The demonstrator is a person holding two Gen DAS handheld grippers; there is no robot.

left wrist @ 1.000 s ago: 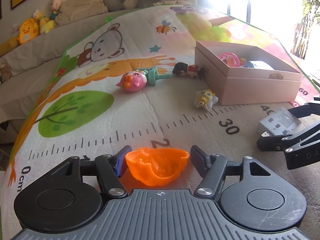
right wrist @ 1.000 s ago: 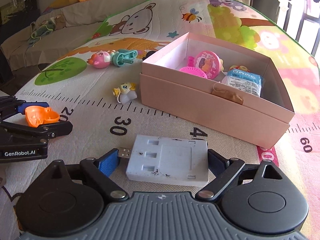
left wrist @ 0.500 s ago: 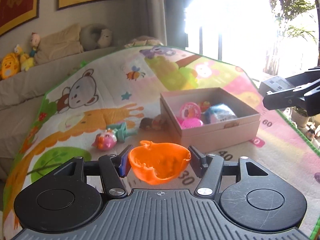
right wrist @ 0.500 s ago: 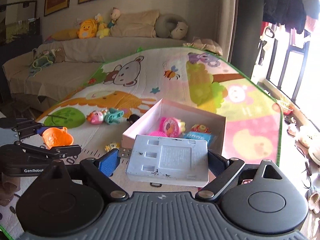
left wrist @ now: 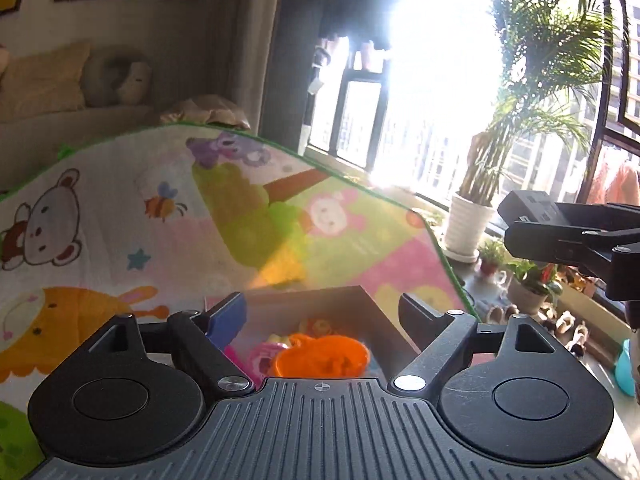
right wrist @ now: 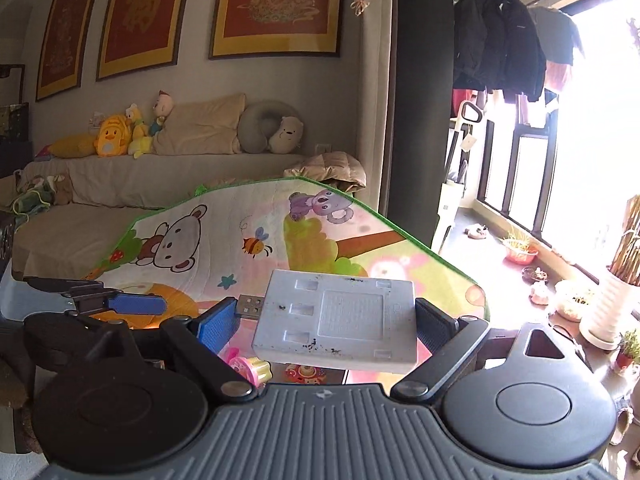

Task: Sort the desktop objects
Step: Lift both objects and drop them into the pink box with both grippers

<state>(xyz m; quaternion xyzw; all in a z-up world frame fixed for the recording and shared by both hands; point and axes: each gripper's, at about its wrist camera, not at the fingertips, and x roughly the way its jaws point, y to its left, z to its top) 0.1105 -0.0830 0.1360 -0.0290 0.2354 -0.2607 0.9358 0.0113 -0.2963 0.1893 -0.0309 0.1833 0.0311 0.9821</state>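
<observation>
Released by the just-opened left tongs, orange shell lies in the box; right tongs clench the grey adapter.

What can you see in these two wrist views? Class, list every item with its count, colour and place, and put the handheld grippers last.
Orange toy shell: 1, orange, in the box below the open left jaws.
Box: 1, pinkish, on the mat.
Pink round toy: 1, pink, in the box.
Play mat: 1, multicoloured cartoon print.
USB adapter: 1, white, clamped in the right gripper.
Potted palm: 1, white pot, by the window.
Framed pictures: 3, red and gold, on the wall.
Left gripper: 1, black, jaws just opened, toy released.
Right gripper: 1, black.
</observation>
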